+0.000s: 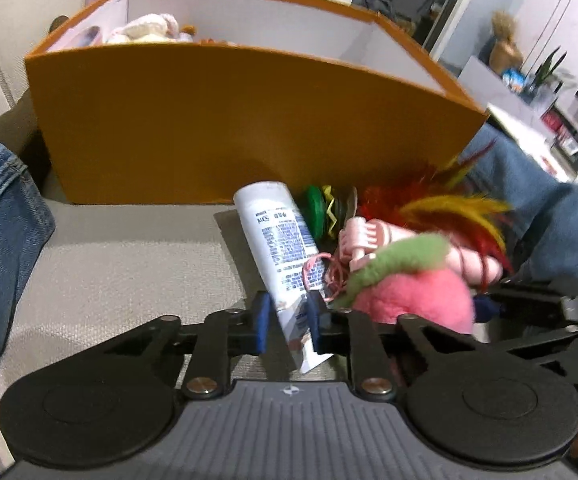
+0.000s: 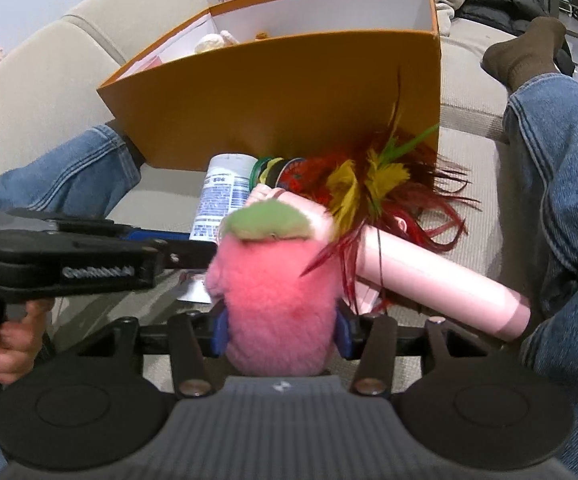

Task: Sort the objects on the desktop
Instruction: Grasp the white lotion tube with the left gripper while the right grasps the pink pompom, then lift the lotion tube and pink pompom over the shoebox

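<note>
Left tongs [image 1: 287, 320] pinch the white printed plastic tube [image 1: 279, 248], light and slippery, at its crimped tail before the orange cardboard box [image 1: 249, 120]. Right tongs [image 2: 281, 330] squeeze the pink strawberry plush [image 2: 277, 292], soft, beside the tube.

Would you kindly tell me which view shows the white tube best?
The left wrist view: the white tube lies nearly whole, label readable, its flat end between the left tongs. In the right wrist view the tube is half hidden behind the pink plush toy.
</note>
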{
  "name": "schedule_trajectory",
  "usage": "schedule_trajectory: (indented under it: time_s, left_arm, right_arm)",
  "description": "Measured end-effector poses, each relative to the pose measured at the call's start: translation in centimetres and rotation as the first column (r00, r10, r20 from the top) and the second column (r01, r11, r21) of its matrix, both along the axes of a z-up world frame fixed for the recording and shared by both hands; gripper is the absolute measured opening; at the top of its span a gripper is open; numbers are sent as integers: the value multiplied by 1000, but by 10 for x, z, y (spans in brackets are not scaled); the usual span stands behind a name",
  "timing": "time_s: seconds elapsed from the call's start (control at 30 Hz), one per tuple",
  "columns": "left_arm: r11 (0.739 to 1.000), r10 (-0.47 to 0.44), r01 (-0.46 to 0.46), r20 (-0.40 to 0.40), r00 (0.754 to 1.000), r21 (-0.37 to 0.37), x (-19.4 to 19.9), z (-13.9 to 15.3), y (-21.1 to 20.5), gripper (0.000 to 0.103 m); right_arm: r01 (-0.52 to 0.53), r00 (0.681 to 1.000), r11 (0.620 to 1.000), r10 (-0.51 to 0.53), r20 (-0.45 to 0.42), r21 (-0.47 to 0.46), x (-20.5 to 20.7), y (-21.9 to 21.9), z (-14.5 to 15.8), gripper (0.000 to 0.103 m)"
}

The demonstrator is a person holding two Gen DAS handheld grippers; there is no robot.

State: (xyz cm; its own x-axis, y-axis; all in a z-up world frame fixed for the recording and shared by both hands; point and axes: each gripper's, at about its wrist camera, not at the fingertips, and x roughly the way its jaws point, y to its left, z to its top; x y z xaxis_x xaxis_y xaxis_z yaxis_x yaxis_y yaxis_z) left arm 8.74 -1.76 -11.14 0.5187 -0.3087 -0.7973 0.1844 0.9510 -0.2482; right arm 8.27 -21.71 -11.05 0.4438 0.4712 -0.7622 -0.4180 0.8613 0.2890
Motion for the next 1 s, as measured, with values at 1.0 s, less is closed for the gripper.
schedule_trajectory:
  time_s: [1.0]
  left_arm:
    - [997, 77, -73, 136, 988, -40, 9, 73, 24, 12]
  right_arm:
    - [-5, 998, 1000, 4, 59, 19, 9, 16, 9, 49]
